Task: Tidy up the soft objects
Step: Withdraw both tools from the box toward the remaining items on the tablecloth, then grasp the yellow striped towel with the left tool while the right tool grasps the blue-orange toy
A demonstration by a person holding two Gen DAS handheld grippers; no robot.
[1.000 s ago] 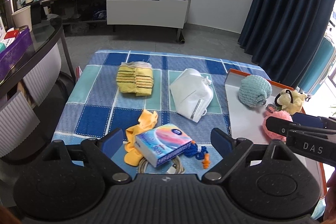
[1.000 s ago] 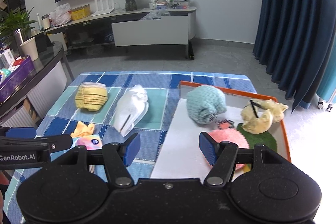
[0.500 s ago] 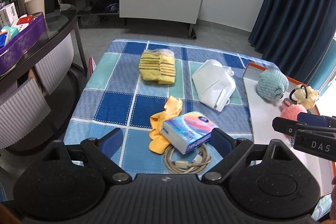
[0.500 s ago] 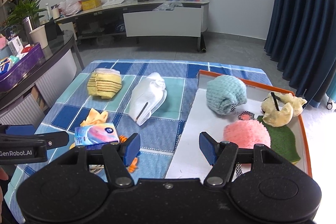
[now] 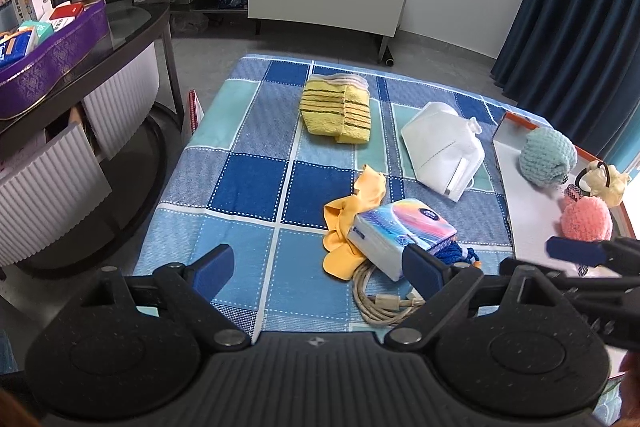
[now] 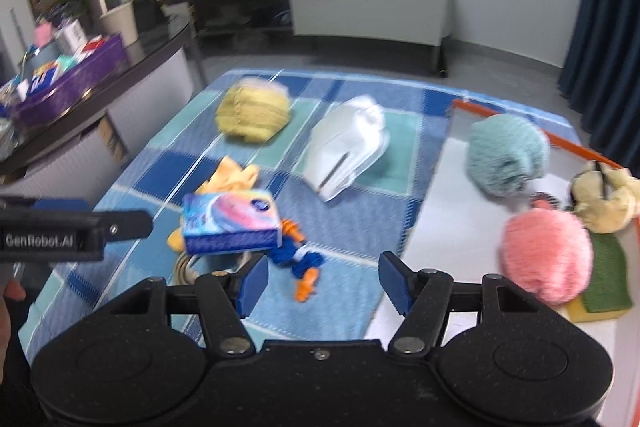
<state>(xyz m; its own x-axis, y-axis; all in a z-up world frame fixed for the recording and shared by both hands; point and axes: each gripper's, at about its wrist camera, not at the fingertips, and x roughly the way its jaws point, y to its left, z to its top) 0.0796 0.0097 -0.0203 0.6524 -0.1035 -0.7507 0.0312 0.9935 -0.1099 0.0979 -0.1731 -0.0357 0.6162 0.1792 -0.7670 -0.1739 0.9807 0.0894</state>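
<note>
Left wrist view: your left gripper (image 5: 316,265) spread, empty, has sunk toward pastel tissue pack (image 5: 402,229) near table's front edge; grab comes next.

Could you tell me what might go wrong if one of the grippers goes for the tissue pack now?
The tissue pack lies on the orange cloth and coiled cable, so a grab may drag those along. The blue-and-orange knitted thing lies right beside it and could snag. The right gripper's view is blurred, so aim may suffer.
</note>
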